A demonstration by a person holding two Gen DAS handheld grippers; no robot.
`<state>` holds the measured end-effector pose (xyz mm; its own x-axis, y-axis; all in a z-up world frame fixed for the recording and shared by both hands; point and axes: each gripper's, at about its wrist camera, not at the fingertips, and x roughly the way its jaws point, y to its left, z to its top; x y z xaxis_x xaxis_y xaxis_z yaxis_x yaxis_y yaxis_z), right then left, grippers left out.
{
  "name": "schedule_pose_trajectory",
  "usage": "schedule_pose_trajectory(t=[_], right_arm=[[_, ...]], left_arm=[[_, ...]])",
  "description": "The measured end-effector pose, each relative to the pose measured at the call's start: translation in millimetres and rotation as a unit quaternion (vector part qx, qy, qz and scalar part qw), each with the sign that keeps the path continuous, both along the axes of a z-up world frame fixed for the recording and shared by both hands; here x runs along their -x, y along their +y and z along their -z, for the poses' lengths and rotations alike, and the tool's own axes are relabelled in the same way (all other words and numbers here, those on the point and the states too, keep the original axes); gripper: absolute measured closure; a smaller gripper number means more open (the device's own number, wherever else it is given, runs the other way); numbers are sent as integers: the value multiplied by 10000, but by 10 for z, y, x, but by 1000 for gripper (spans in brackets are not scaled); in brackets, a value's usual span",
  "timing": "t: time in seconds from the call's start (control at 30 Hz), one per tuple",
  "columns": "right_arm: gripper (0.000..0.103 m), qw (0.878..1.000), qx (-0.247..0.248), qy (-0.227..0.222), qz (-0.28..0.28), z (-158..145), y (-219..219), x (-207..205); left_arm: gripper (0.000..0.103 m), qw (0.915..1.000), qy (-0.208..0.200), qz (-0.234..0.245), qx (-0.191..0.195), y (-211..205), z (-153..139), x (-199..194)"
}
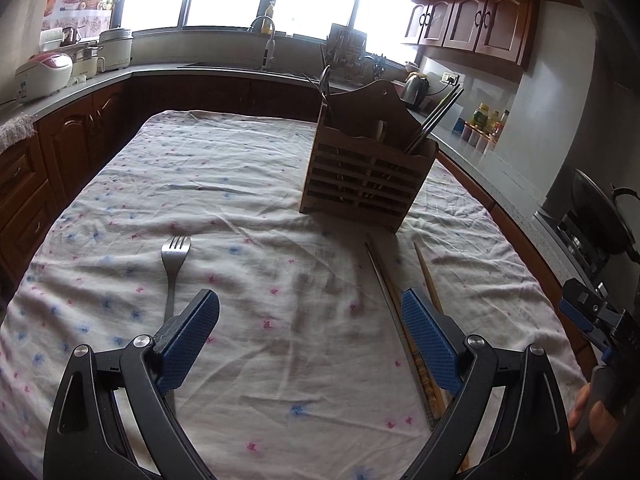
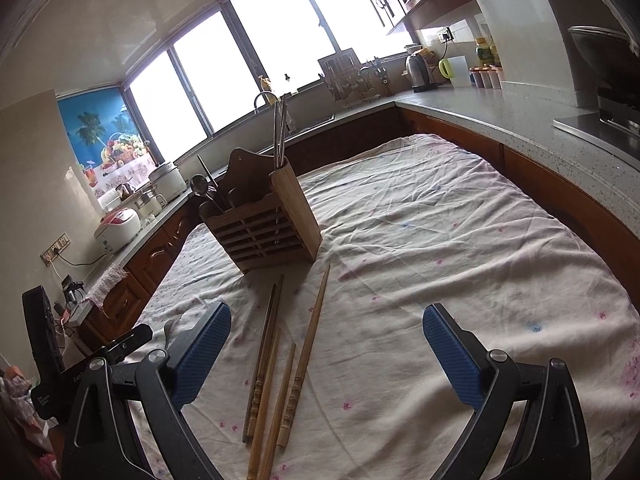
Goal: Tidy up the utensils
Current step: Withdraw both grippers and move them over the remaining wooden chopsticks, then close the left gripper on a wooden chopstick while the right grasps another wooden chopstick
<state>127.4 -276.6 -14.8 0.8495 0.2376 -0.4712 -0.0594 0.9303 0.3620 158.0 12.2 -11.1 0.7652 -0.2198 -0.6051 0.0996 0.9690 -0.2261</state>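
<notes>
A wooden slatted utensil holder (image 1: 366, 178) stands on the flowered tablecloth (image 1: 248, 184), with chopsticks and a spoon in it. It also shows in the right wrist view (image 2: 264, 228). A metal fork (image 1: 174, 264) lies flat, its handle passing under my left gripper's left finger. Chopsticks (image 1: 394, 312) lie by its right finger. My left gripper (image 1: 310, 316) is open and empty above the cloth. My right gripper (image 2: 326, 336) is open and empty above several wooden chopsticks (image 2: 280, 364) lying side by side. The right gripper also shows at the left wrist view's right edge (image 1: 592, 316).
Dark wood cabinets and a grey counter (image 2: 520, 120) wrap around the table. A kettle (image 2: 418, 70), jars, a dish rack (image 2: 352, 76) and rice cookers (image 1: 44, 74) stand on the counter. A wok (image 1: 600, 216) sits on a stove at right.
</notes>
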Motion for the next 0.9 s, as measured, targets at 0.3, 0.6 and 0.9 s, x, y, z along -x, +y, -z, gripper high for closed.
schedule_pose_trajectory(t=[0.3,0.6,0.9], right_arm=[[6,9999,-2,150,-16,52,-52,-182],[23,9992,16,374,-112,82,-36,-513],[60,9932,140,1015,-545,299,217,-1099]], left_arm=[[9,9996,114,255,7,-166,-18,-270],[25,9974,373,613,-86,-388,30,-609],[38,9949,671,742,-91,-465,154,-868]])
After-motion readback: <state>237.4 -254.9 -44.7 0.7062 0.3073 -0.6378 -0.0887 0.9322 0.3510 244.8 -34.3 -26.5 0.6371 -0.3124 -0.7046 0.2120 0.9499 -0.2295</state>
